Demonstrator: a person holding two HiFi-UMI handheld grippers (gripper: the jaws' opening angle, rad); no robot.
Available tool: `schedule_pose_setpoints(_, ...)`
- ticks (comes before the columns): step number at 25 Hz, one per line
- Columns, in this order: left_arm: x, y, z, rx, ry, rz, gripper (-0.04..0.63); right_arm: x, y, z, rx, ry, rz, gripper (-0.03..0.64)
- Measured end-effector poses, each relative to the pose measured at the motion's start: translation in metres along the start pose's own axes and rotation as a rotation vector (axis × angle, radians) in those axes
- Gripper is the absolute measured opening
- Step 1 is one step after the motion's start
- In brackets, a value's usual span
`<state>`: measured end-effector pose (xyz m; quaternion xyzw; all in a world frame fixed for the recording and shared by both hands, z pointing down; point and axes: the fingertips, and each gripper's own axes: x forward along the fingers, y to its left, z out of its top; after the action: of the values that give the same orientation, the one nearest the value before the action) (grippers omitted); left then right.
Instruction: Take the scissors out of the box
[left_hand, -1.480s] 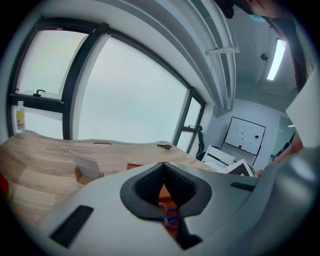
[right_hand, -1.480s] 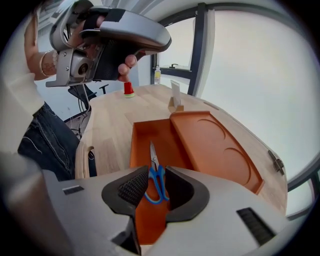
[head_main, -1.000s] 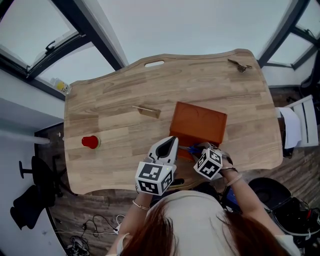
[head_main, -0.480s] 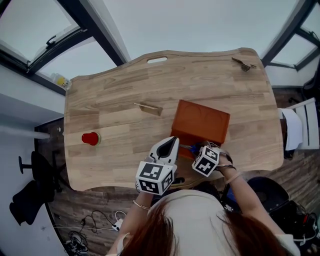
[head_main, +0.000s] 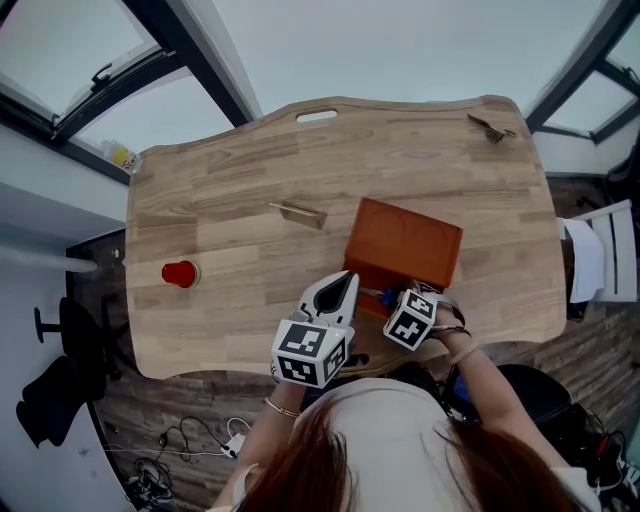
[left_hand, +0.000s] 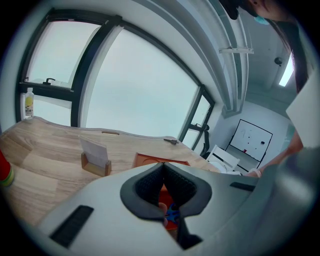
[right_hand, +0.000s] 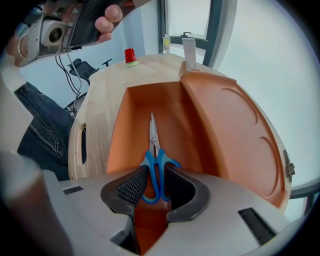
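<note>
Your right gripper (right_hand: 156, 182) points steeply down into the open orange box (right_hand: 119, 135), jaws spread and just now widening, with the blue handles of the scissors (right_hand: 153, 145) between the pads but not pinched. The scissors lie flat on the box floor, long axis running from those handles toward the far wall, so this gripper is nearer than your left gripper (left_hand: 162, 166), pressed together and empty just outside the box. A box wall and the opened lid (right_hand: 235, 130) flank the scissors; the open room is straight up

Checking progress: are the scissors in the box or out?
In: the scissors lie flat on the floor of the open orange box.
</note>
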<state>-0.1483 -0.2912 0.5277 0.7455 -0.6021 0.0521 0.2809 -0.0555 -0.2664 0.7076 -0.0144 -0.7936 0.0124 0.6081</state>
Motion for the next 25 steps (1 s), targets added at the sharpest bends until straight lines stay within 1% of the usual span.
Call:
schedule_pose_setpoints(9,0.0023,-0.0007,-0.004,-0.009,0.012,-0.016,0.018,0.0041,0.0003,-0.0011,-0.024,0.036,-0.009,0.147)
schedule_pose_setpoints(11,0.0023,-0.0008,-0.0048,-0.011,0.011,-0.017,0.018,0.0029,-0.0006,-0.0003,-0.02,0.014,-0.006,0.14)
schedule_pose_setpoints(13,0.0015,-0.0008,-0.0054,-0.012,0.01,-0.017,0.018,0.0016,-0.0007,0.0,-0.022,-0.011,-0.015,0.116)
schedule_pose_setpoints(16,-0.0002,0.0001,-0.006,-0.016,0.008,-0.014,0.018,0.0031,0.0016,-0.0049,-0.038,-0.005,-0.033,0.112)
schedule_pose_setpoints(20,-0.0032,0.0028,-0.0059,-0.018,0.001,-0.005,0.018,0.0018,0.0022,-0.0037,-0.042,-0.01,-0.035,0.112)
schedule_pose_setpoints(25,-0.0068,0.0049,-0.0031,-0.008,-0.01,0.002,0.018,-0.0014,0.0008,-0.001,-0.013,-0.039,-0.047,0.11)
